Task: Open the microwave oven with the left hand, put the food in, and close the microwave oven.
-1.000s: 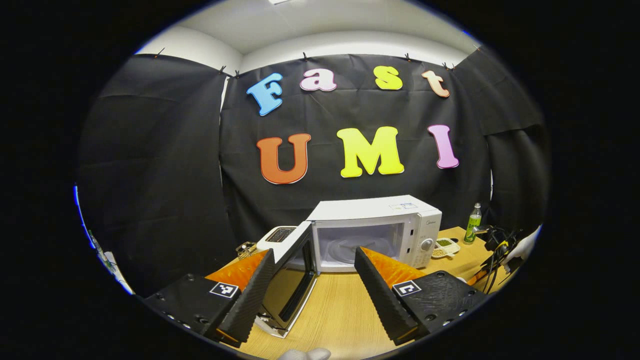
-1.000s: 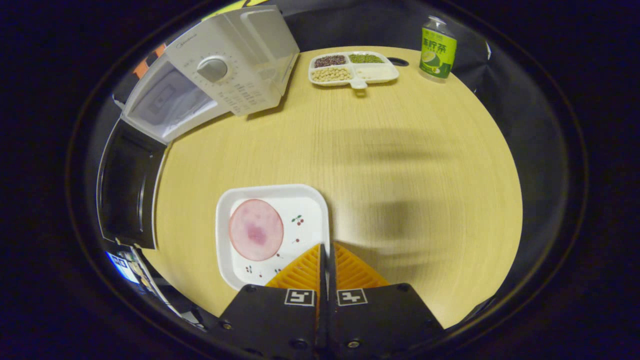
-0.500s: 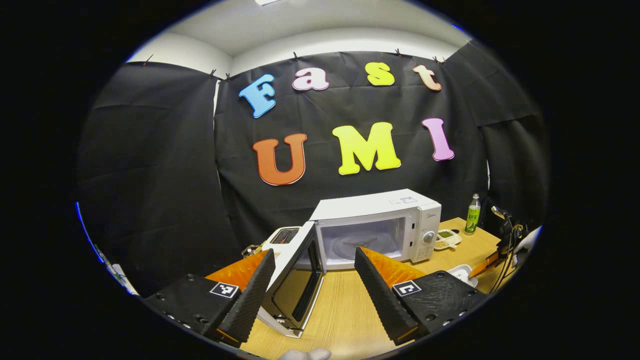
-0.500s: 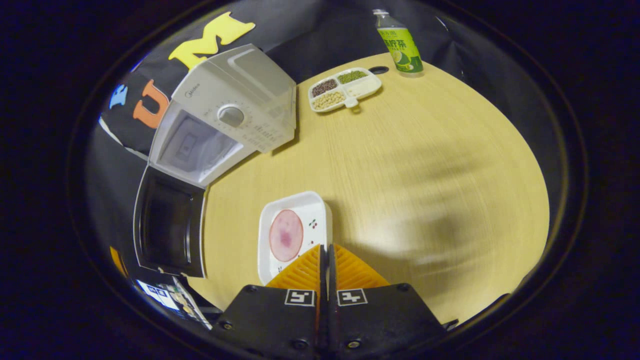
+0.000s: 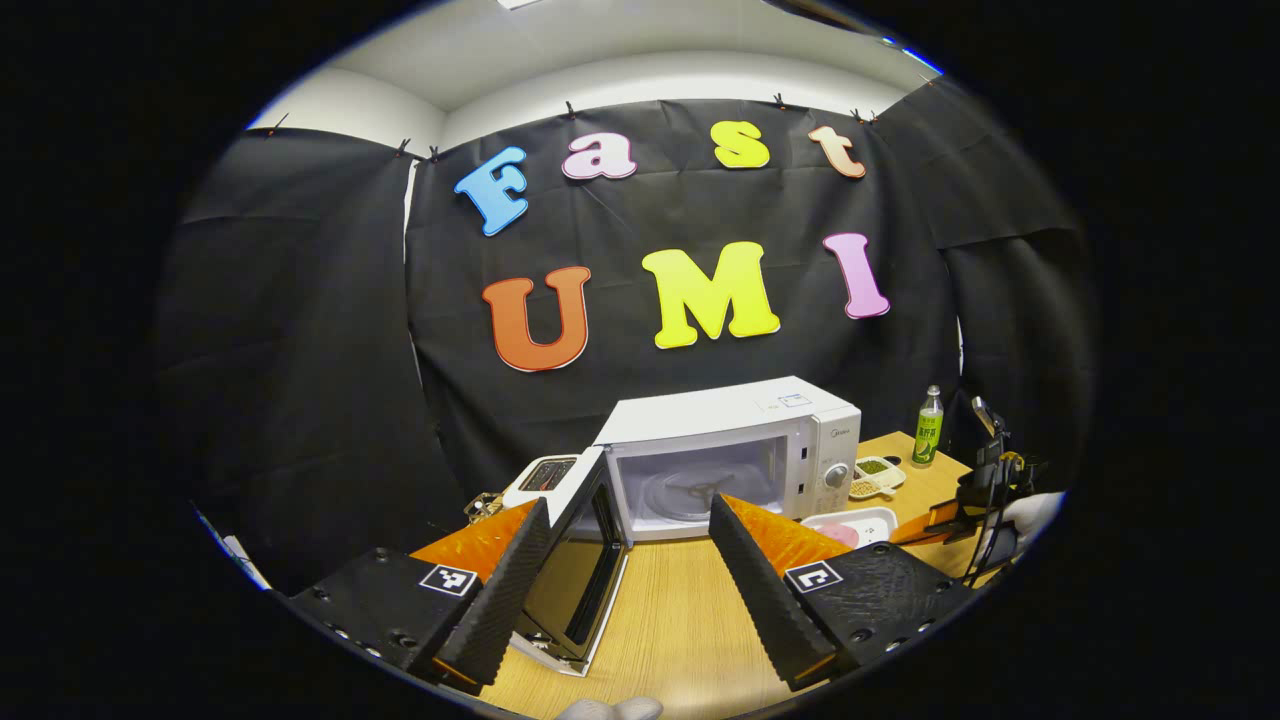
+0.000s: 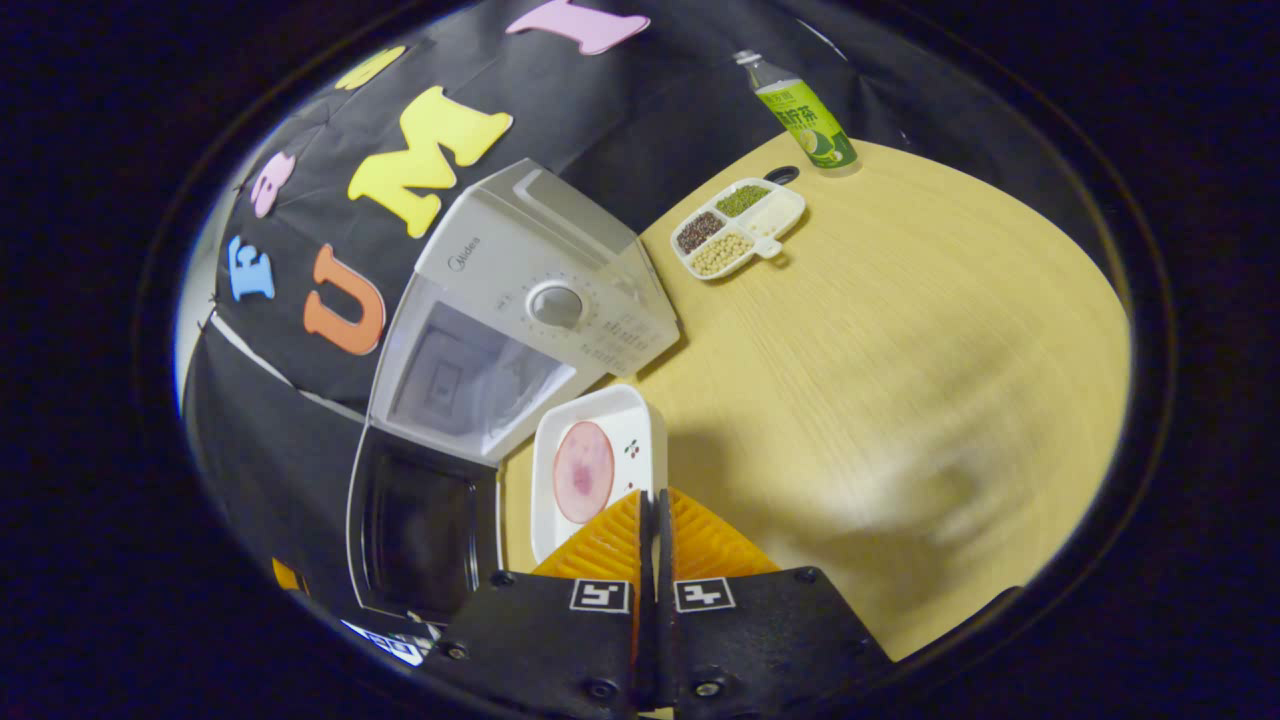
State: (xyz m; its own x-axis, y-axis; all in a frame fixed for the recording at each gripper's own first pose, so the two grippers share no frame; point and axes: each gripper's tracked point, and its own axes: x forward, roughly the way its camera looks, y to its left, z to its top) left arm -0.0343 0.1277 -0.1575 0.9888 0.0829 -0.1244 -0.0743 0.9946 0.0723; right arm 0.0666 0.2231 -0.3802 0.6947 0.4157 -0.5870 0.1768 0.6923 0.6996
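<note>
My right claw [image 6: 655,500] is pressed together, pinching the near rim of the white rounded-square plate [image 6: 640,425], which carries a flat round pink slice of food [image 6: 583,470]. The plate's long axis runs straight ahead from my fingertips toward the white microwave [image 6: 540,300], whose dark glass door [image 6: 420,525] hangs open to the left. Farther off sit a divided dish of beans [image 6: 738,227] and a green-labelled bottle [image 6: 805,112] on the pale wood-grain table [image 6: 900,350]. My left claw [image 5: 630,540] is spread with nothing between its ribbed fingers; beyond it I see the microwave's cavity and glass turntable [image 5: 690,490], and a toaster [image 5: 540,475] left of it.
</note>
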